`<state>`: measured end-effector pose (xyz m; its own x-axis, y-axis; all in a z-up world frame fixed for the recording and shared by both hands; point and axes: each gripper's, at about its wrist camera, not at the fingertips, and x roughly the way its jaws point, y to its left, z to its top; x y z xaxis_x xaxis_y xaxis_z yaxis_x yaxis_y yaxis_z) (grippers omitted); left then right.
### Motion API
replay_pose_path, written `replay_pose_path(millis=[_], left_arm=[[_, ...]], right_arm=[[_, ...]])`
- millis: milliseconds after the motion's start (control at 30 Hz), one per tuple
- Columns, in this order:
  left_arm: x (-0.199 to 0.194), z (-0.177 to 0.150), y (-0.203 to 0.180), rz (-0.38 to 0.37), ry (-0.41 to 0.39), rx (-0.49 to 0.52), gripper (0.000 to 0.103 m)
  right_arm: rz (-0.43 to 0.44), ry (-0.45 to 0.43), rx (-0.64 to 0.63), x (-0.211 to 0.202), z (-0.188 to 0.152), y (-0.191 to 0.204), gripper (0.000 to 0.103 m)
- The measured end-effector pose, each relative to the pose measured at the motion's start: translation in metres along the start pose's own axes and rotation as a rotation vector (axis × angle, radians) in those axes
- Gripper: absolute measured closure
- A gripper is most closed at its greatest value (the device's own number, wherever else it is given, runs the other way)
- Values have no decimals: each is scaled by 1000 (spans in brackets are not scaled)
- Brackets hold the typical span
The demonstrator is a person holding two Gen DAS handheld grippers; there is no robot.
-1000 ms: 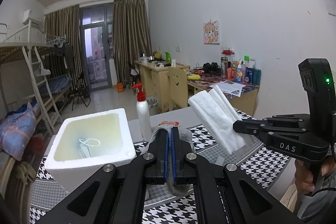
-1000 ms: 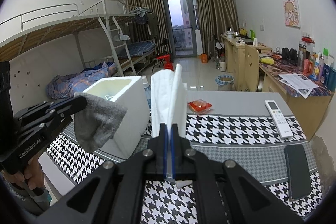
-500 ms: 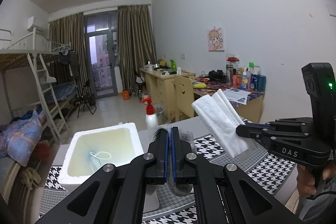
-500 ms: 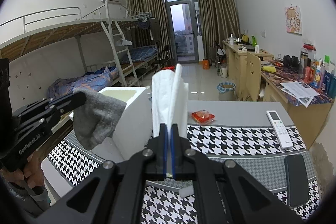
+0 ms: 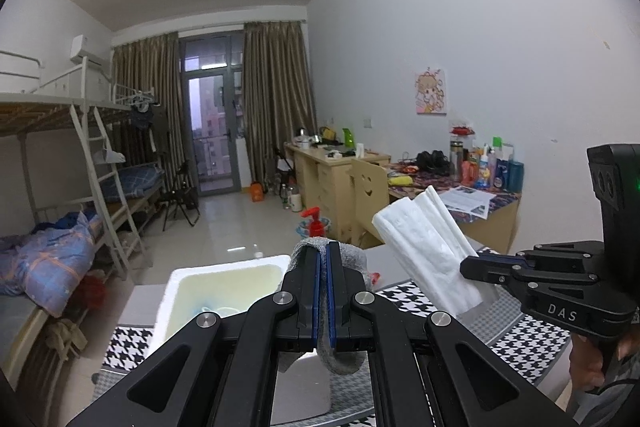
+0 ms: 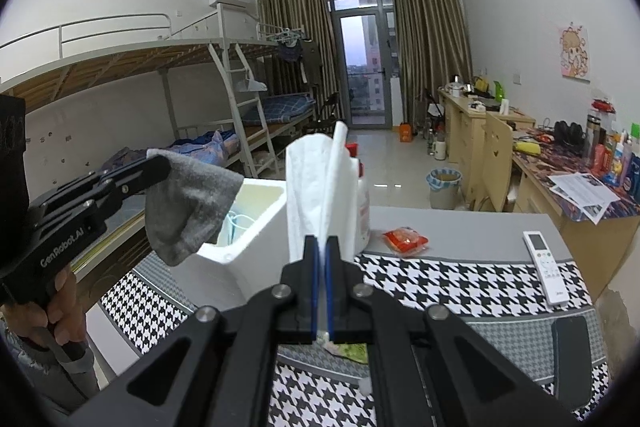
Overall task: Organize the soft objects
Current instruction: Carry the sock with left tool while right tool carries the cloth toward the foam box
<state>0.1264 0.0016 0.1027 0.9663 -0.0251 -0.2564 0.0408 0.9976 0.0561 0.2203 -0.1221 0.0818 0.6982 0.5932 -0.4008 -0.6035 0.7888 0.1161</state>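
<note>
My left gripper [image 5: 322,247] is shut on a grey sock [image 5: 345,359], which hangs from it in the right wrist view [image 6: 188,203]. It is held in the air over the near side of an open white foam box [image 5: 224,279], also in the right wrist view [image 6: 256,227]; a face mask [image 6: 236,223] lies inside. My right gripper [image 6: 321,243] is shut on a folded white tissue pack [image 6: 316,195], upright above the table, right of the box. The pack also shows in the left wrist view [image 5: 428,247].
A houndstooth cloth [image 6: 460,291] covers the grey table. A red-capped pump bottle [image 5: 316,223] stands behind the box. A red snack packet [image 6: 406,239], a white remote [image 6: 546,267] and a dark phone [image 6: 572,359] lie to the right. Bunk beds stand left, desks right.
Both grippers have risen with their loads. The sock has moved toward the box opening, and the box and table sit lower in both views.
</note>
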Motion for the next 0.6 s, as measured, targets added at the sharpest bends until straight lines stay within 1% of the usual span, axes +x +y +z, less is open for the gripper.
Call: replay_pose_path(millis=[167, 467, 600], left_arm=[[2, 1, 8, 31, -4, -10, 100], [9, -1, 20, 120, 2, -26, 100], [12, -1, 26, 138, 10, -30, 100]], right_arm=[[28, -5, -10, 5, 4, 7, 98], [64, -3, -36, 16, 9, 22, 98], [78, -1, -41, 20, 11, 26, 98]])
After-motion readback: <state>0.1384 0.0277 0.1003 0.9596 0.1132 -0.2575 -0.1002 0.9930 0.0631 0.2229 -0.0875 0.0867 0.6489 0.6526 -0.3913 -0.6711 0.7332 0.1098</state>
